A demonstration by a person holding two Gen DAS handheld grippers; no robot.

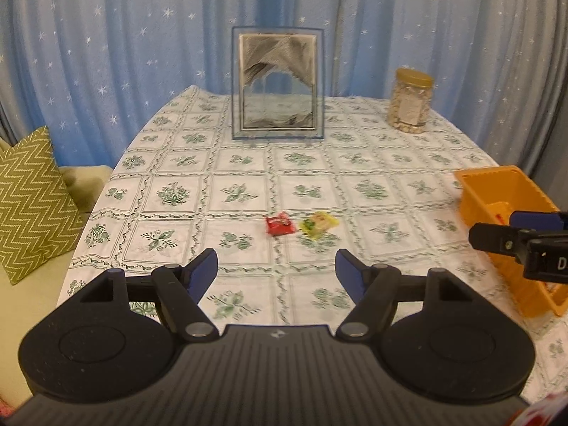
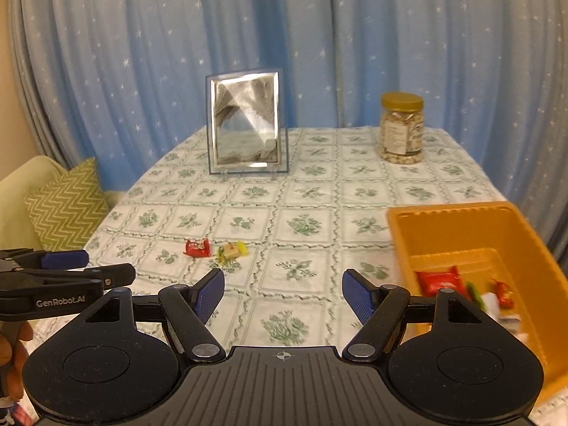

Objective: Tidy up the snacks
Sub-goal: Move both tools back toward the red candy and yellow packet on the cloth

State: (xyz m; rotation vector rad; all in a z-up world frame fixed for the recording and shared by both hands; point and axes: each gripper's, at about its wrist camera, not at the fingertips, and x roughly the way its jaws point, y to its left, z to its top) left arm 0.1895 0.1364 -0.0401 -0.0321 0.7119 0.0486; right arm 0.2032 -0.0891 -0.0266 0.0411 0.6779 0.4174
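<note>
A red snack packet (image 1: 280,224) and a yellow-green snack packet (image 1: 318,224) lie side by side on the floral tablecloth (image 1: 248,163); they also show in the right wrist view, red (image 2: 197,248) and yellow (image 2: 231,250). An orange bin (image 2: 461,238) at the right holds several red and other snack packets (image 2: 440,281); its corner shows in the left wrist view (image 1: 497,191). My left gripper (image 1: 276,269) is open and empty, short of the two packets. My right gripper (image 2: 283,293) is open and empty, just left of the bin.
A glass picture frame (image 1: 278,83) stands at the back middle of the table. A gold-lidded jar of nuts (image 1: 410,101) stands at the back right. A green zigzag cushion (image 1: 32,202) lies on a sofa to the left. A blue starred curtain hangs behind.
</note>
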